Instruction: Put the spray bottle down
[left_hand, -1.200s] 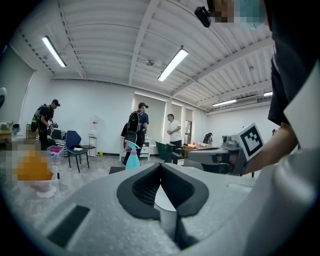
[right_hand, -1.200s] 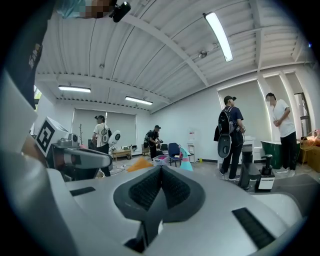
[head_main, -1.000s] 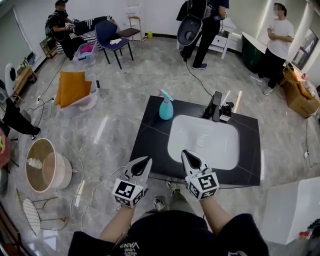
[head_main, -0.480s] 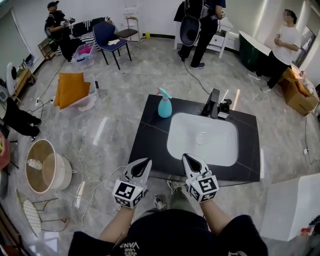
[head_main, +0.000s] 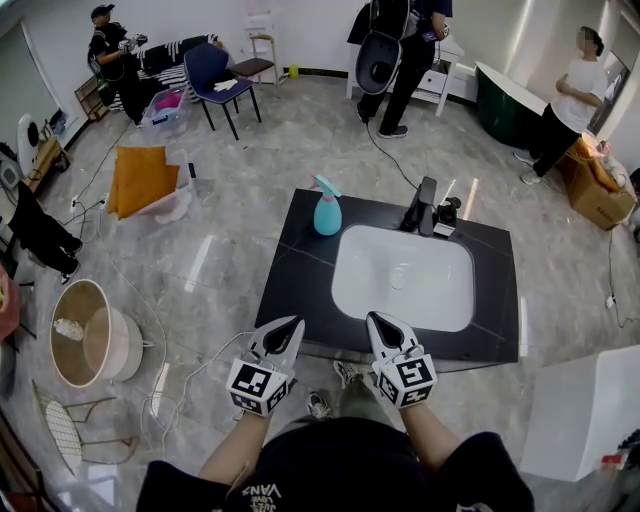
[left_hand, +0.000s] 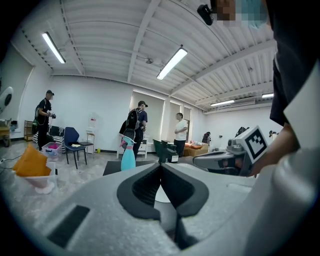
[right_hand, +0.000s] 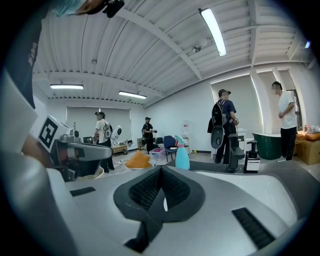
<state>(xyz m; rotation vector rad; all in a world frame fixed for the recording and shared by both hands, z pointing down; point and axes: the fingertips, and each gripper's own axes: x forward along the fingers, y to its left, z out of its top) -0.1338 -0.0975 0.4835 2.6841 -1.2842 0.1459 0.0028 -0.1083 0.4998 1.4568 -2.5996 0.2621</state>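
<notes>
The light-blue spray bottle (head_main: 327, 213) with a pink trigger stands upright on the far left corner of the black countertop (head_main: 300, 290), free of both grippers. It shows small in the left gripper view (left_hand: 128, 156) and the right gripper view (right_hand: 182, 157). My left gripper (head_main: 295, 324) hangs at the counter's near edge, jaws shut with nothing in them. Near the basin's front rim my right gripper (head_main: 373, 319) is also shut and holds nothing. Both are well short of the bottle.
A white basin (head_main: 402, 278) is set into the counter, with a black tap (head_main: 424, 206) behind it. Three people stand at the room's far side. A blue chair (head_main: 218, 72), an orange cushion (head_main: 142, 177) and a round wicker basket (head_main: 95, 331) sit on the floor to the left.
The view has shifted slightly. Both grippers stay shut near the counter's front edge, and the bottle has not moved.
</notes>
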